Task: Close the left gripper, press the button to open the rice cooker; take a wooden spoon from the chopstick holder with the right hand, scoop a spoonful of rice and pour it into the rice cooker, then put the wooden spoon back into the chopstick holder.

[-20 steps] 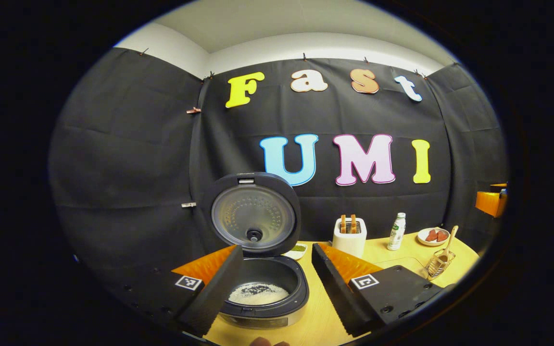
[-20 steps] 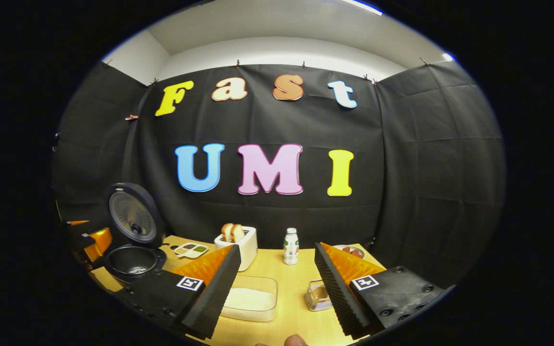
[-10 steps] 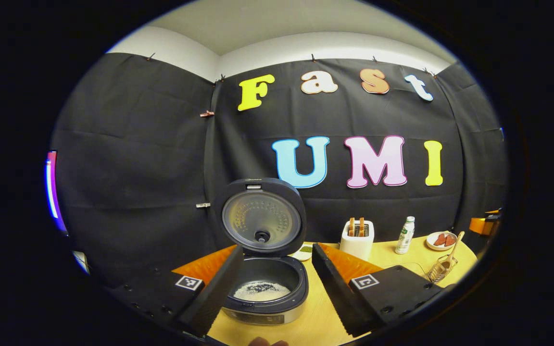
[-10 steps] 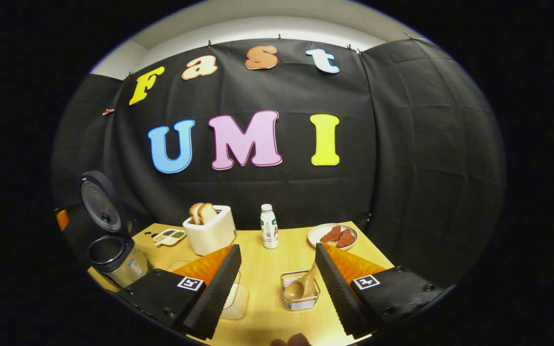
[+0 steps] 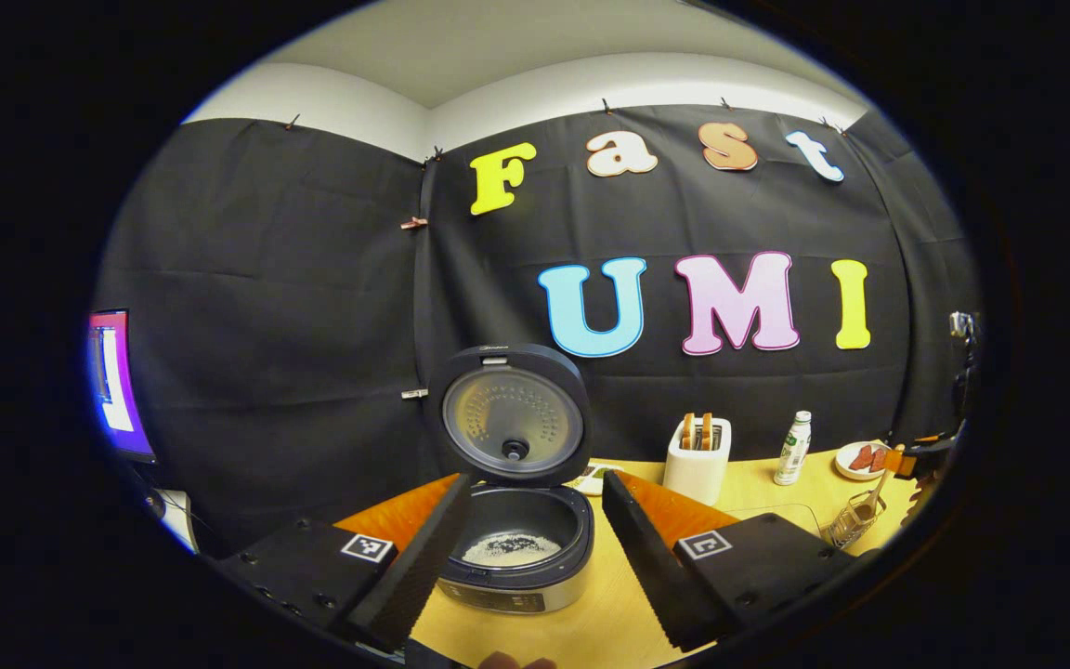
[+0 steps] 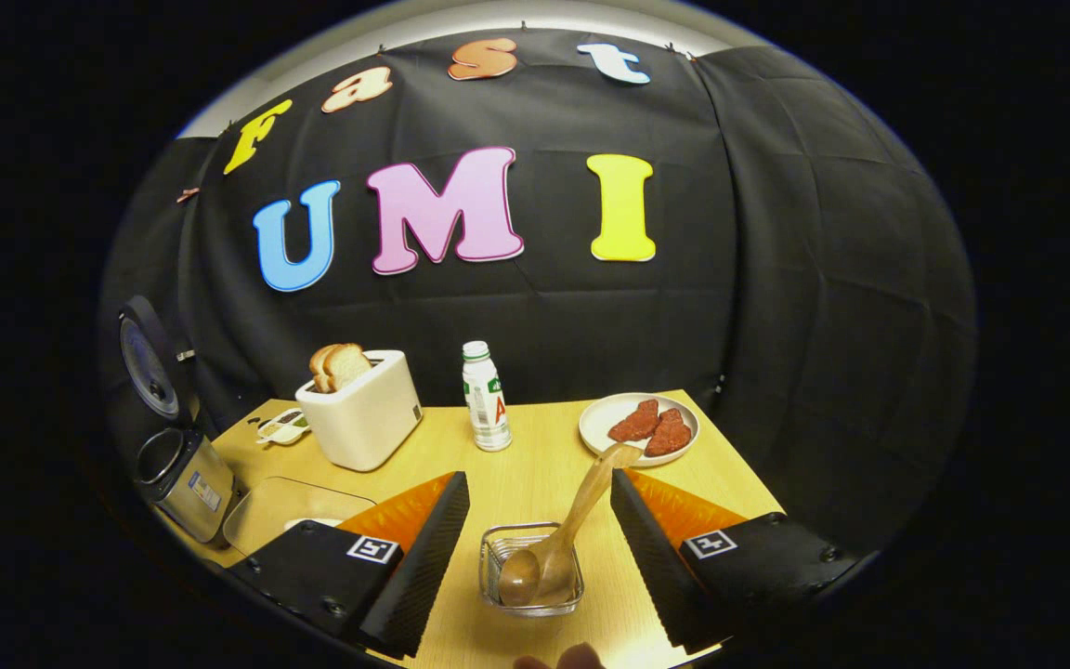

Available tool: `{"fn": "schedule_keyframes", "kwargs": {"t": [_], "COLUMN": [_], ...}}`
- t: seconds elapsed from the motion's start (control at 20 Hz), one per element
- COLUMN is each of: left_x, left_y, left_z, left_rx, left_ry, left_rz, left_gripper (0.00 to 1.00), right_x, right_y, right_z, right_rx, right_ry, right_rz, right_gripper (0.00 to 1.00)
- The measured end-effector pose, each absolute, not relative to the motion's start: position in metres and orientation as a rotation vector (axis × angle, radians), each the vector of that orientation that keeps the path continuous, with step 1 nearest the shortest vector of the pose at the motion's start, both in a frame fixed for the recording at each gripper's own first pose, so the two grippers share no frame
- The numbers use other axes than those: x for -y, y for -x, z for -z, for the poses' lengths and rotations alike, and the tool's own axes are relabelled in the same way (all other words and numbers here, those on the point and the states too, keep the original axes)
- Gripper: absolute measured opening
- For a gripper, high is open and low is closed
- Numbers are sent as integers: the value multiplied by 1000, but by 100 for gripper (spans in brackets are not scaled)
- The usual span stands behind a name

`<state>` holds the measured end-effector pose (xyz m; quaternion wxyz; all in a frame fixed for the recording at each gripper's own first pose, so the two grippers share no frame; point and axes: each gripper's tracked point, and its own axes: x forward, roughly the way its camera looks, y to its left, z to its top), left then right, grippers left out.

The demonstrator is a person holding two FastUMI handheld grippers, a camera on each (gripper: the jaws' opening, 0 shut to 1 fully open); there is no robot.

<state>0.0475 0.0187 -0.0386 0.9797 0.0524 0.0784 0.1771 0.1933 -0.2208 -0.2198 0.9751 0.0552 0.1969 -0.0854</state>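
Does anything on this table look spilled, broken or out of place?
Nothing stands out. The rice cooker stands open with rice inside, and the wooden spoon leans bowl-down in its wire holder.

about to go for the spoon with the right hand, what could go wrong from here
1. The wooden spoon leans loose in the small chopstick holder; a pull off its axis could tip or drag the holder.
2. The handle slants toward the plate of meat and the bottle; swinging it up could knock them.
3. The right gripper is open; closing off-centre could push the spoon instead of pinching it.
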Motion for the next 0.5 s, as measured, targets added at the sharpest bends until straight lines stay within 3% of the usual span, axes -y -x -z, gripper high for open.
{"fn": "schedule_keyframes", "kwargs": {"t": [0.35,0.5], "left_x": [-12,-16], "left_y": [-36,-30], "left_z": [40,40], "left_rx": [-186,-188], "left_ry": [-116,-103], "left_rz": [-405,-437], "left_gripper": [95,96], "right_x": [245,244], "right_y": [-219,-220], "right_z": [267,279], "right_rx": [-480,-517], "right_ry": [-147,-133], "right_rz": [197,186], "right_gripper": [97,93]}}
